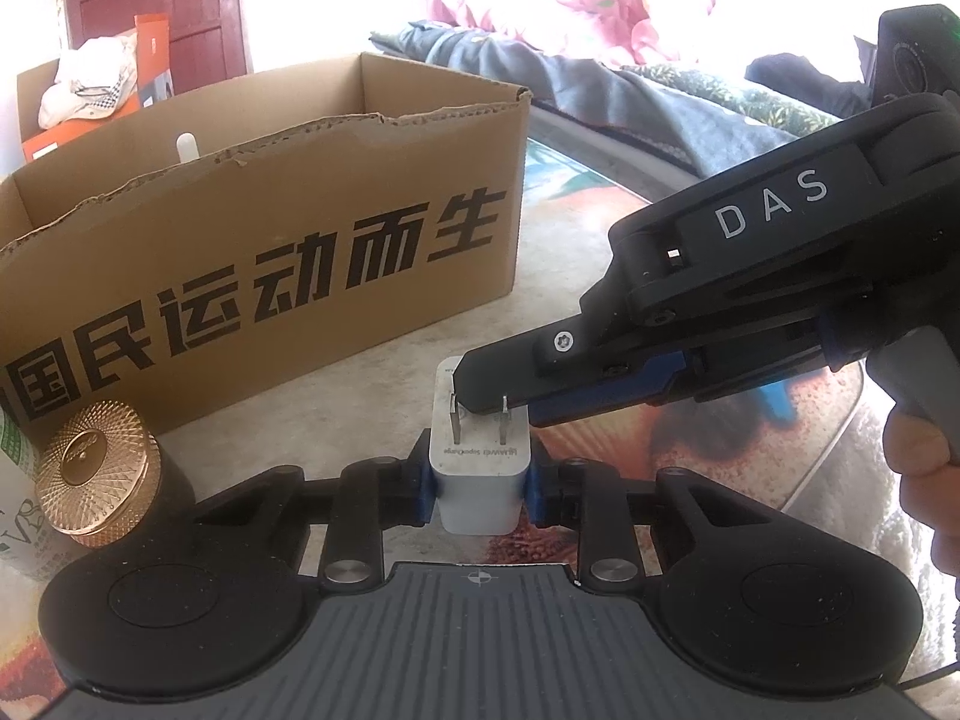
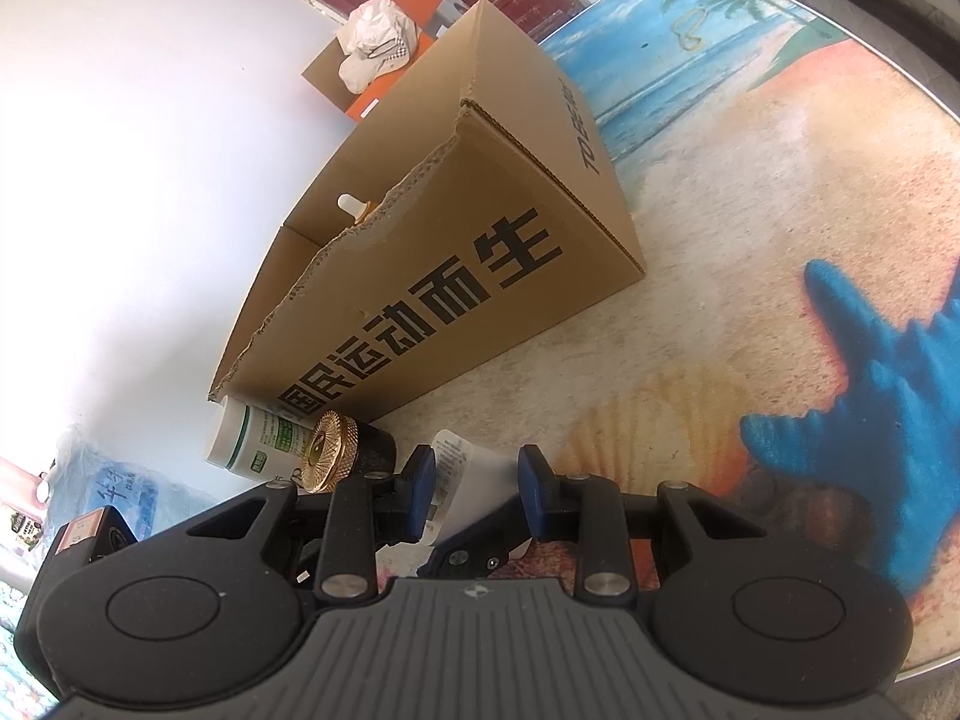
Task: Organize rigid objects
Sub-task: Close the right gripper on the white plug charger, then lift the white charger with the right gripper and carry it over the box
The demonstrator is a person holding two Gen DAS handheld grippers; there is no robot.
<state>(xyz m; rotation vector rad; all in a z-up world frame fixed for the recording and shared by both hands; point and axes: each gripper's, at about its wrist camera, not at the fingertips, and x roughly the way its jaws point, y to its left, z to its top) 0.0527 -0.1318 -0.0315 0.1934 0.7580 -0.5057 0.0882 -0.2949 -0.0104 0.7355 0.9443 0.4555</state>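
While the left gripper (image 1: 480,489) clamps the white charger (image 1: 480,480) between its blue pads (image 1: 423,495), the plug stands with its two metal prongs (image 1: 455,420) pointing up, raised a little over the table (image 1: 390,378). Both pads press flat against the charger's sides, so the grip is firm. From the right side of the left wrist view the right gripper (image 1: 474,390) reaches in, a hand (image 1: 927,480) on its grey handle; its black fingertip lies across the top of the charger, right at the prongs. Seen from its own camera, the right gripper (image 2: 474,495) has the charger (image 2: 465,480) between its blue pads (image 2: 423,492) — the left pad sits against the white body, while the right pad appears to stand just off it, so I cannot tell whether these jaws truly grip.

Behind the charger stands an open cardboard box (image 1: 270,228) with large black characters printed on its front, its top edge torn; a white rounded object (image 1: 186,147) pokes up inside. At the near left corner of the box sits a dark jar with a gold textured lid (image 1: 96,474), and beside it a white bottle with a green label (image 2: 258,438) lies on its side, touching the box. The table carries a beach print with a blue starfish (image 2: 858,420).
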